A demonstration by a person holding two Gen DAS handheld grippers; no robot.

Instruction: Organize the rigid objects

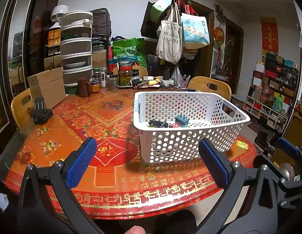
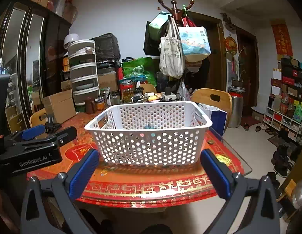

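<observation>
A white perforated basket [image 1: 225, 136] stands on the red patterned table [image 1: 104, 117]. Inside it lie a teal plug adapter [image 1: 181, 121], a dark toy car [image 1: 157, 124] and a small red spotted item [image 1: 174, 125]. The basket also shows in the right wrist view [image 2: 149, 148], straight ahead. My left gripper [image 1: 148, 156] is open and empty, held near the table's front edge, left of the basket. My right gripper [image 2: 149, 165] is open and empty in front of the basket. The left gripper's body [image 2: 34, 146] shows at the left of the right wrist view.
A small yellow card [image 1: 242, 144] lies on the table right of the basket. A black clamp-like object [image 1: 40, 111] and a cardboard box [image 1: 46, 87] sit at the far left. Jars, a stacked food cover [image 1: 76, 48] and clutter fill the back. Wooden chairs [image 1: 211, 86] surround the table.
</observation>
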